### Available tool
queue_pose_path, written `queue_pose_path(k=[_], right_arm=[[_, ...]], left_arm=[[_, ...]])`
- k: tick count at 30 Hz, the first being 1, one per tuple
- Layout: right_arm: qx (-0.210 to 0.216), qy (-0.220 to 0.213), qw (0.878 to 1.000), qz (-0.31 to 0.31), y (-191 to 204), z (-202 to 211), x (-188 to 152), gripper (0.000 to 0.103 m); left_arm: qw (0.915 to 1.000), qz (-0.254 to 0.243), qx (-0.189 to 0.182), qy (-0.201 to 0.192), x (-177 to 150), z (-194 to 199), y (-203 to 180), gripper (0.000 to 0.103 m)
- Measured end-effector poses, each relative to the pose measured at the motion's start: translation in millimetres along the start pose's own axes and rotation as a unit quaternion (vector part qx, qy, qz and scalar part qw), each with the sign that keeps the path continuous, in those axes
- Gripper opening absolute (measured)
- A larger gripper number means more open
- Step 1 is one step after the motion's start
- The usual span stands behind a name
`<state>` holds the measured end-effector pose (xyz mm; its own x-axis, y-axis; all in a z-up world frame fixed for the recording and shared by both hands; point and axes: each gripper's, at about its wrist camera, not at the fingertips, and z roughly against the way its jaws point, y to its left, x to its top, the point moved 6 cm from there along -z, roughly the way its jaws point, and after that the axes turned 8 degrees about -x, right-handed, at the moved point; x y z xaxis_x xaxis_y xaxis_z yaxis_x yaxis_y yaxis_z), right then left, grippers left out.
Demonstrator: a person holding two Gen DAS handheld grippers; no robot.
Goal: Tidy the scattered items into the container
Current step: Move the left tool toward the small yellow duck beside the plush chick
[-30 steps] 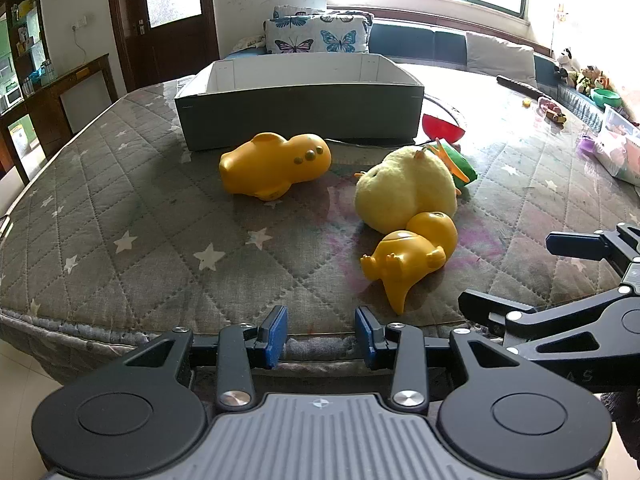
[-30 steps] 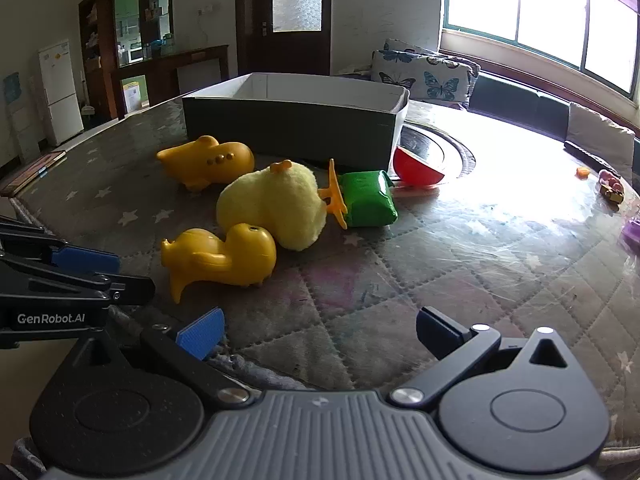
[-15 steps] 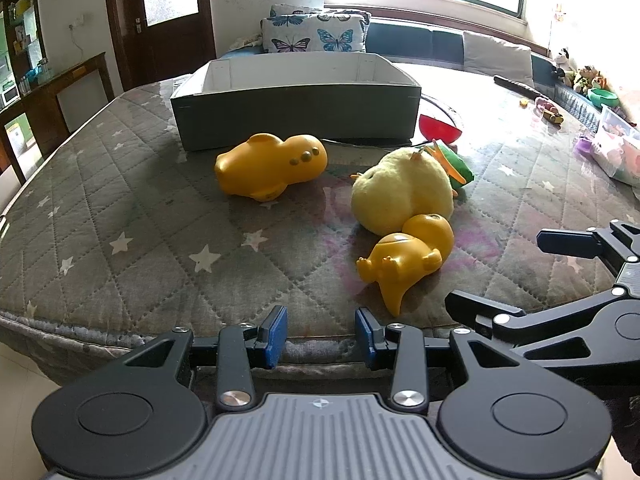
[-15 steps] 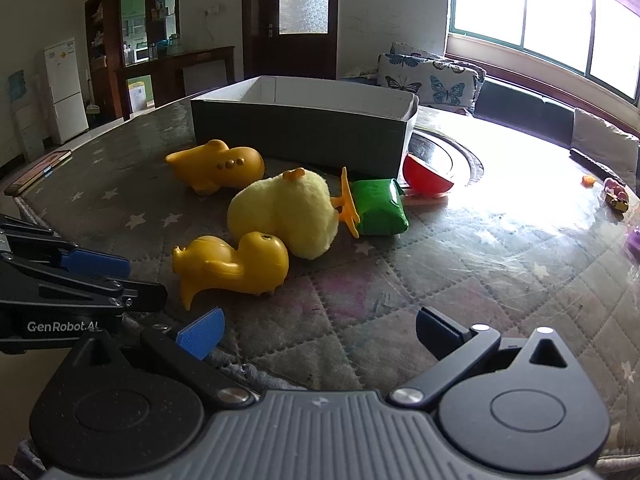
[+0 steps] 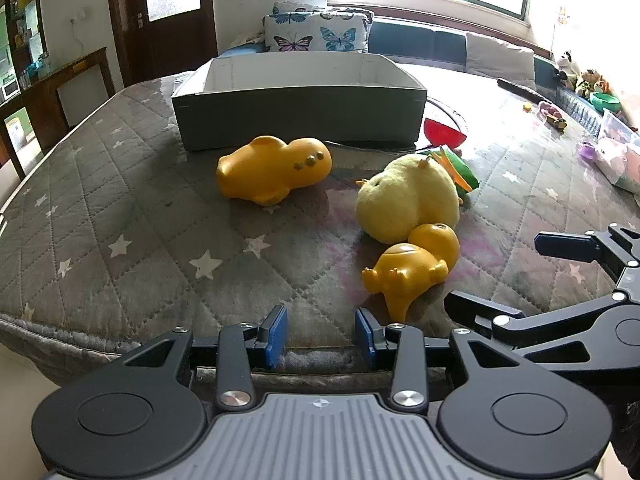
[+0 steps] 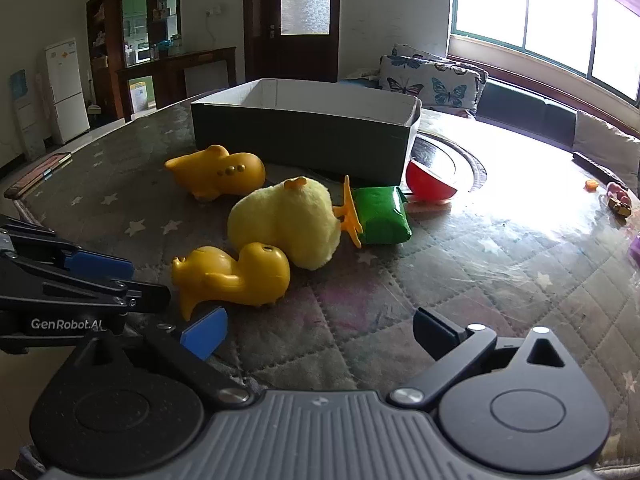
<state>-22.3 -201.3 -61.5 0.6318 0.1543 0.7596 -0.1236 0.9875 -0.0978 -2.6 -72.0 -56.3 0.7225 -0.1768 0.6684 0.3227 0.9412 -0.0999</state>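
The quilted tabletop (image 5: 120, 216) lies bare ahead-left of the left tongs (image 5: 320, 332), its near edge just under them; the grey box (image 5: 300, 120) sits open far ahead; plush chick (image 6: 284, 220) and nearest yellow duck (image 6: 236, 276) touch, just ahead-left of the right tongs (image 6: 316, 332); both tongs empty, left narrowly parted, right wide; "GenRobot.AI" reads on the left tool.

My jaws carry blue pads (image 5: 277, 336). The table (image 5: 120, 216) wears a grey quilted cover with white stars. The box (image 5: 300, 120) is dark grey outside, white inside. Two plastic ducks (image 5: 274, 176) (image 6: 236, 276) are orange-yellow, the plush chick (image 6: 284, 222) pale yellow, the packet (image 6: 382, 216) green, the bowl (image 6: 430, 186) red.
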Motion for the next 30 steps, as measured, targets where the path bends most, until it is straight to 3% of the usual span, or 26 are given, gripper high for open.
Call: queue_pose_path(k=[30], right_arm=[[0.024, 0.009, 1.0, -0.012, 1.0, -18.0, 21.4, 0.098]], left_arm=[[0.9997, 0.018, -0.015, 0.004, 22.8, -15.3, 17.3, 0.04]])
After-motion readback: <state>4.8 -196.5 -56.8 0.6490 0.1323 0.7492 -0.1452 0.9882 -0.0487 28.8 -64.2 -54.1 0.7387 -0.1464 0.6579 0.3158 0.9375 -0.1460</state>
